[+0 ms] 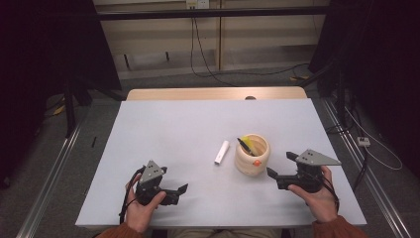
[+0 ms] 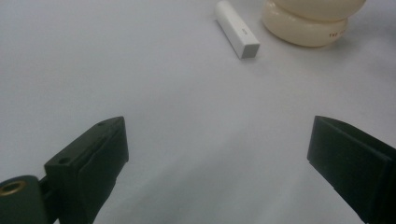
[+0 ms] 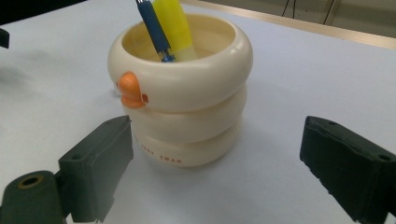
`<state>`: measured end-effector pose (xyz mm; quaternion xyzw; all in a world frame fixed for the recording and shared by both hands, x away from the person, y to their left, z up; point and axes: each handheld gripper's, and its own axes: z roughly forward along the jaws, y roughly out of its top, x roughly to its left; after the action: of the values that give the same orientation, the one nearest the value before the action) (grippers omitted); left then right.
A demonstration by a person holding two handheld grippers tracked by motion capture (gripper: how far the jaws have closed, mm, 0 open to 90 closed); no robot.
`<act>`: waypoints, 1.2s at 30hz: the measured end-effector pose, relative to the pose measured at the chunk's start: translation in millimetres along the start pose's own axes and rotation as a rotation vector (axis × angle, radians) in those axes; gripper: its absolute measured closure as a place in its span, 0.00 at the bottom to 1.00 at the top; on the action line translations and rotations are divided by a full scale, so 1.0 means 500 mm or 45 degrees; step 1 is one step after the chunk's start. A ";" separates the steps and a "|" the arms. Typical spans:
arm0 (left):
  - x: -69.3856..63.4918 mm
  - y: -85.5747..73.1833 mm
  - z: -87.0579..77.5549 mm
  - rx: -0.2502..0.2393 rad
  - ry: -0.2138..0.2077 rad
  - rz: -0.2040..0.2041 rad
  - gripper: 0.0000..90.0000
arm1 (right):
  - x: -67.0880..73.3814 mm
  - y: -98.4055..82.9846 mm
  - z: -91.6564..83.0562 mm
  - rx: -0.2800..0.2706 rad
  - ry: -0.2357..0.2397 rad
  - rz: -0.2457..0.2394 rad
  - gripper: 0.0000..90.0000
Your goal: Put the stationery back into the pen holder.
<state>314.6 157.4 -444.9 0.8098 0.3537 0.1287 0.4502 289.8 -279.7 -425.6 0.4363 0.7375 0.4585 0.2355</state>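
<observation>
Near the front right of the table [image 1: 163, 124], a cream holder [image 1: 251, 158] of three stacked rings stands upright, with an orange duck bill [image 3: 130, 90] on its upper ring. A yellow marker [image 3: 175, 25] and a blue pen [image 3: 155, 30] lean inside it. Just left of the holder, apart from it, a white stick [image 1: 221, 152] lies flat. The right gripper [image 1: 281, 165] sits just right of the holder, toward the front right corner, jaws spread wide with nothing between them; in the right gripper view the holder stands just beyond the jaw tips, untouched. Toward the front left corner, the left gripper [image 1: 175, 184] hangs low over the bare surface, jaws wide apart and empty, pointing toward the stick
</observation>
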 end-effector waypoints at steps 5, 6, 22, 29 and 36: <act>0.000 0.002 0.004 0.015 -0.007 -0.007 0.06 | 0.006 -0.010 -0.012 0.004 -0.010 -0.007 0.11; -0.001 0.003 0.005 0.013 -0.003 0.001 0.06 | 0.005 -0.014 -0.014 0.010 -0.009 -0.007 0.11; -0.013 0.034 0.039 0.103 -0.005 -0.025 0.11 | 0.001 -0.054 -0.017 0.073 -0.001 -0.019 0.09; -0.017 0.068 0.050 0.091 0.011 -0.034 0.08 | 0.000 -0.051 -0.018 0.057 0.011 -0.018 0.09; -0.016 0.089 0.085 0.182 -0.044 -0.062 0.10 | 0.000 -0.052 -0.014 0.066 0.018 -0.025 0.09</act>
<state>351.6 109.5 -431.2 0.8331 0.3735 0.0781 0.4003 273.3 -288.0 -445.5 0.4316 0.7551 0.4400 0.2236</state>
